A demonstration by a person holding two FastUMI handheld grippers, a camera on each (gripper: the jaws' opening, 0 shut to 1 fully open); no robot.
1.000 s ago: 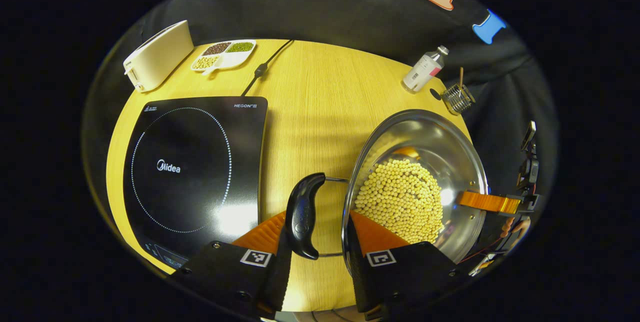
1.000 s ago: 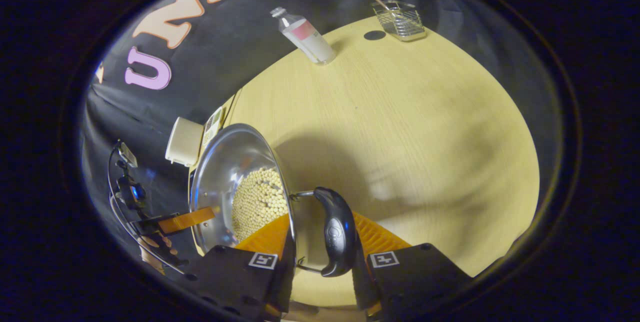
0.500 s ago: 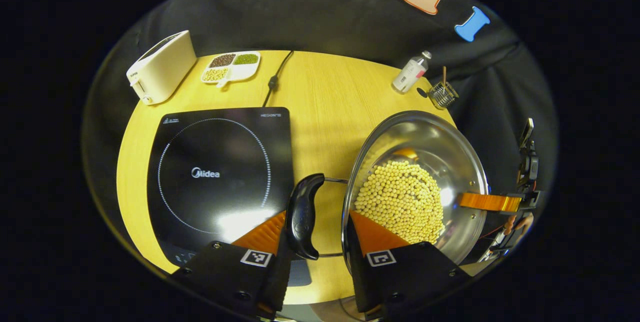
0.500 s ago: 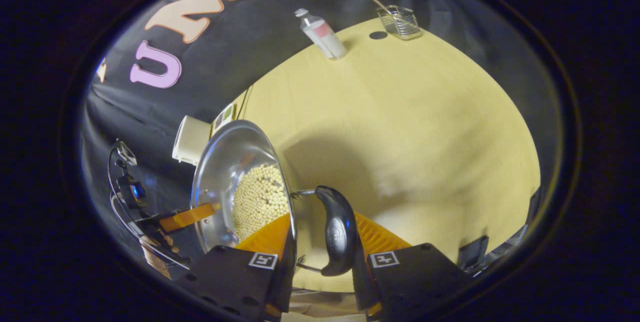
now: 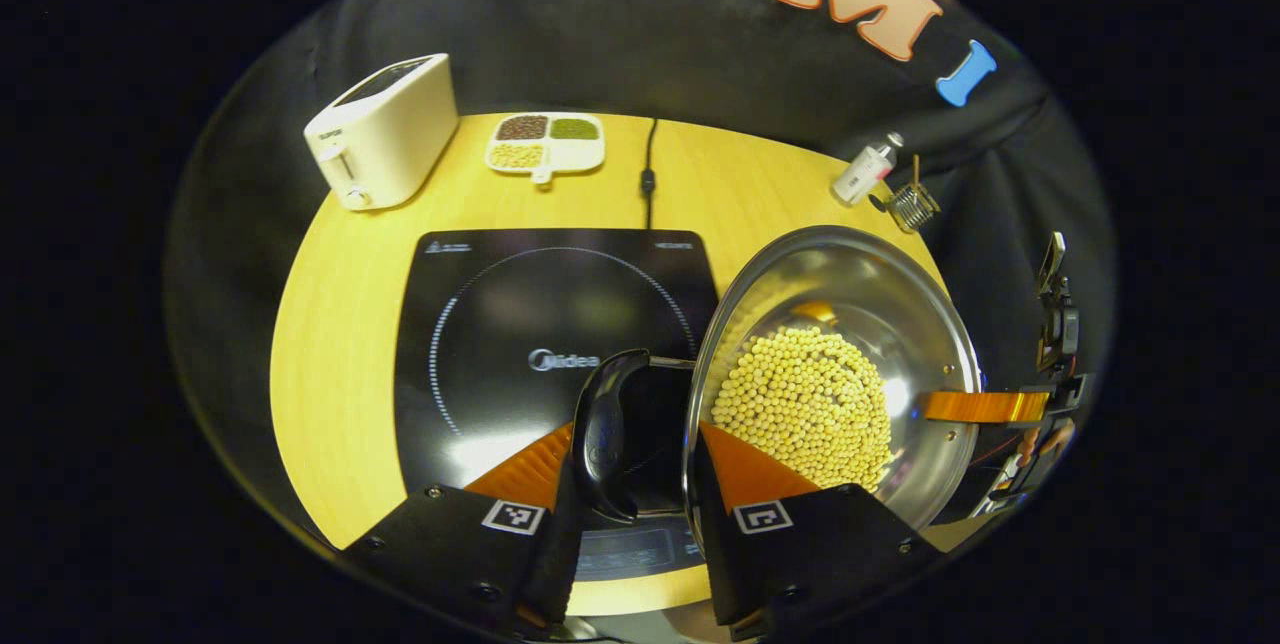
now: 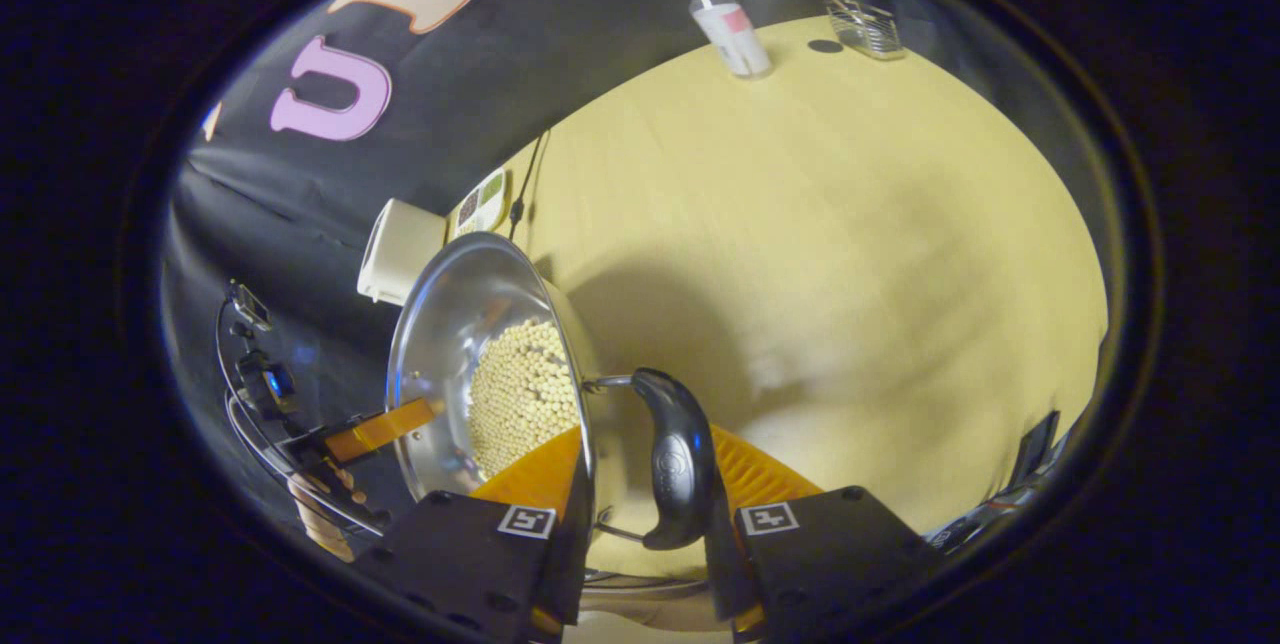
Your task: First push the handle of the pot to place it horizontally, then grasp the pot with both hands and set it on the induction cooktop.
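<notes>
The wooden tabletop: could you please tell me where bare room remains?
Free: the round wooden tabletop between the steel pot of beans and the clear bottle. Crowded: the far edge, with white toaster, divided bean dish and black induction cooktop.

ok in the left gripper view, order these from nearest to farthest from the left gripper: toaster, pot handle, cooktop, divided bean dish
1. pot handle, between the left gripper fingers.
2. cooktop, just beyond the fingers, under the handle.
3. toaster, far left, and divided bean dish, far edge of the table beside it: too close to call.
</notes>
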